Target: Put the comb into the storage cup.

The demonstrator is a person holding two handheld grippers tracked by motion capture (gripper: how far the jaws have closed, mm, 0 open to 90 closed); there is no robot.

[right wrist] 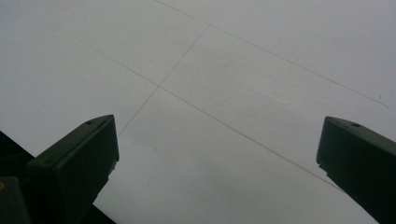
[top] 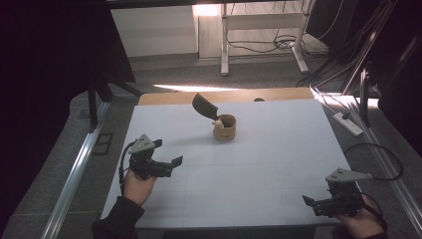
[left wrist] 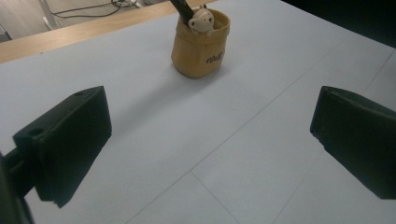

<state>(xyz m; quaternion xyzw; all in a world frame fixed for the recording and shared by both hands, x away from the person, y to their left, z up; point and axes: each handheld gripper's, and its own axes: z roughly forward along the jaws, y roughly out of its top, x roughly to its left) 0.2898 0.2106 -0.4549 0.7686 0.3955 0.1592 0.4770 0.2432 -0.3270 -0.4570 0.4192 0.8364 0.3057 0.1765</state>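
High view: a white table (top: 249, 164) with a small tan cup (top: 224, 127) standing upright on its far middle part. A dark flat utensil (top: 204, 106) leans out of the cup toward the far left, and a small pale bear figure (top: 218, 123) sits at the cup's rim beside it. The left tool (top: 169, 162) is held over the near left part of the table, its jaws spread wide and holding nothing, pointing right. The right tool (top: 312, 203) is held at the near right corner, jaws likewise wide apart and empty, pointing left. Both tools are well apart from the cup and from each other.

Left gripper view: the cup (left wrist: 201, 44) stands on the table ahead of the jaws, far side, with the bear figure (left wrist: 201, 19) at its rim; the two black jaws stand at the frame's sides with bare table between them.

Right gripper view: the jaws stand wide apart over bare white table (right wrist: 224, 70) marked by thin lines.
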